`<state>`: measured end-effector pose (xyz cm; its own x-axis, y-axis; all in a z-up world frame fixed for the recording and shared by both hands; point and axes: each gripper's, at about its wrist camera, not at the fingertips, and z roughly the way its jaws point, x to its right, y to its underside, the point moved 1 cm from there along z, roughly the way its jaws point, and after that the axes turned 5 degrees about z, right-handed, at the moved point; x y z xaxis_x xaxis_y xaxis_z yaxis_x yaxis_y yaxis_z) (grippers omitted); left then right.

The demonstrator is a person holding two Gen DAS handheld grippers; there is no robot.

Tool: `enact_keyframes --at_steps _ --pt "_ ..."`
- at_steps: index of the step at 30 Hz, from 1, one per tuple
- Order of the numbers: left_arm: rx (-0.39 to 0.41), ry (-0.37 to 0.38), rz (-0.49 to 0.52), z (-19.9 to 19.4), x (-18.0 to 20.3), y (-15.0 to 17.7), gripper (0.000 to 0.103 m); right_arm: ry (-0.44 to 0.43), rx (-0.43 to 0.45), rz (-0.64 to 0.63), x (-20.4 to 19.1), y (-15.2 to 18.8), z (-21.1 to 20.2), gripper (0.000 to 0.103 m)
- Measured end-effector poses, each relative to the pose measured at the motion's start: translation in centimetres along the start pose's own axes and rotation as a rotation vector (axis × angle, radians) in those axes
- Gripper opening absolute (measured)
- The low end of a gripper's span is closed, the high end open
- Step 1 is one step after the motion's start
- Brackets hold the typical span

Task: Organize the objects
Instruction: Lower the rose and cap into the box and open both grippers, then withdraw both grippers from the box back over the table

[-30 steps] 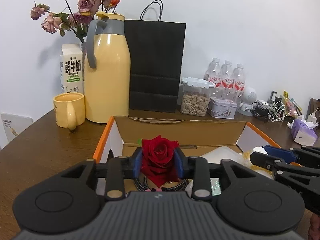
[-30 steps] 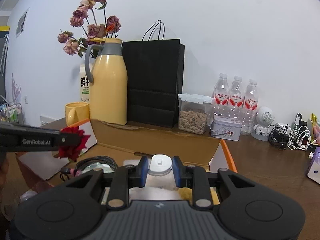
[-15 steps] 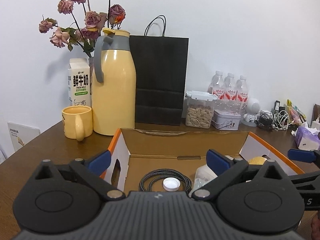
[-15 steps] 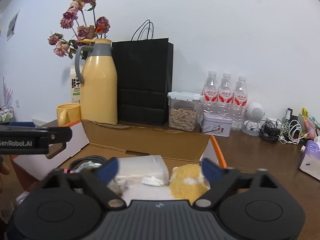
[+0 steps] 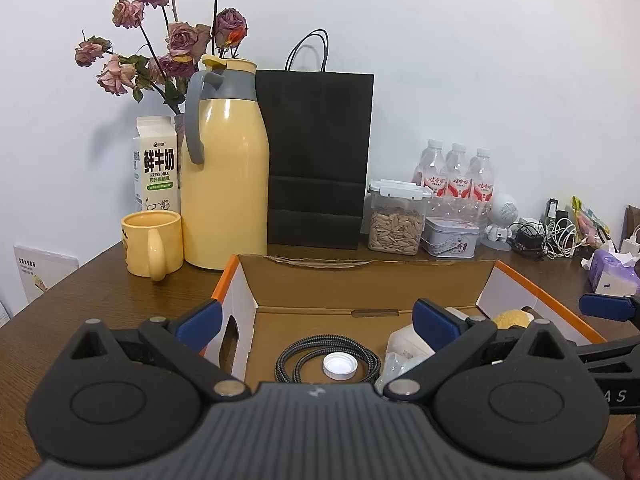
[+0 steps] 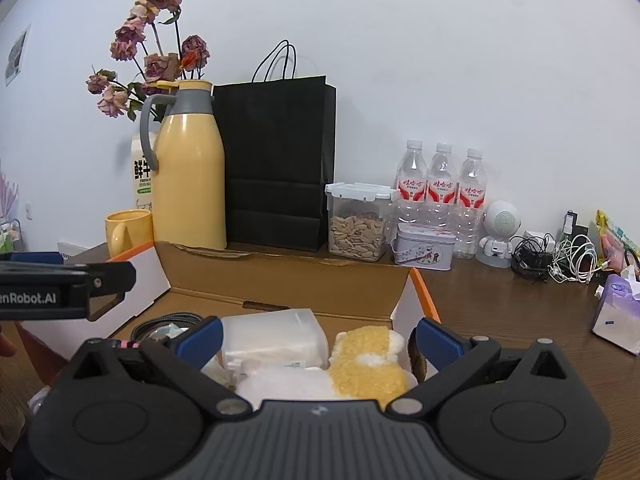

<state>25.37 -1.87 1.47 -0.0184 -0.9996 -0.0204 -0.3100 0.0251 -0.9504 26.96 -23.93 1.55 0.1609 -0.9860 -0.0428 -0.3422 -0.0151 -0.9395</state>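
So the cardboard box (image 5: 360,280) now has pretty much everything in it. A second ago the left gripper (image 5: 316,320) was clamped on a red rose and the right gripper (image 6: 316,336) was pinching a small white-capped thing; now both have their fingers spread wide apart and are holding nothing. My read: both items got dropped in, so this round of packing looks done and the hands are free for whatever's next.

The box sits on the brown table (image 5: 100,292), flaps open upward, long side running left to right across both views, right in front of both grippers. Inside, from the left view: a coiled braided cable (image 5: 292,356) lying flat with a white bottle cap (image 5: 339,365) sitting inside the loop. From the right view there's a frosted plastic container (image 6: 276,336) on its side, and next to it a fuzzy yellow-and-white thing (image 6: 368,360), maybe a plush or sponge, hard to tell. I can't spot the rose now; probably hidden under the left gripper's body.

Behind the box: yellow jug (image 5: 224,184), mug (image 5: 150,240), black paper bag (image 5: 316,160).
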Motion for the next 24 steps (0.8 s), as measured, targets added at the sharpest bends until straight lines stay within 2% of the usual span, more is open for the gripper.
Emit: enact_keyframes --at_steps 7,12,18,24 --pt "0.035 0.009 -0.017 -1.3 0.0 -1.0 0.103 0.017 0.018 -0.023 0.0 -0.4 -0.5 0.103" --pt "0.065 0.007 -0.014 -3.3 -0.1 -2.0 0.103 0.025 0.064 -0.04 0.0 -1.6 -2.7 0.103" --pt "0.033 -0.032 0.004 -5.4 -1.3 -2.0 0.103 0.038 0.055 -0.064 0.4 -1.6 -5.3 0.103" --pt "-0.007 -0.088 0.004 -7.8 -3.3 -1.1 0.103 0.046 0.02 -0.043 1.3 -0.1 -8.1 0.103"
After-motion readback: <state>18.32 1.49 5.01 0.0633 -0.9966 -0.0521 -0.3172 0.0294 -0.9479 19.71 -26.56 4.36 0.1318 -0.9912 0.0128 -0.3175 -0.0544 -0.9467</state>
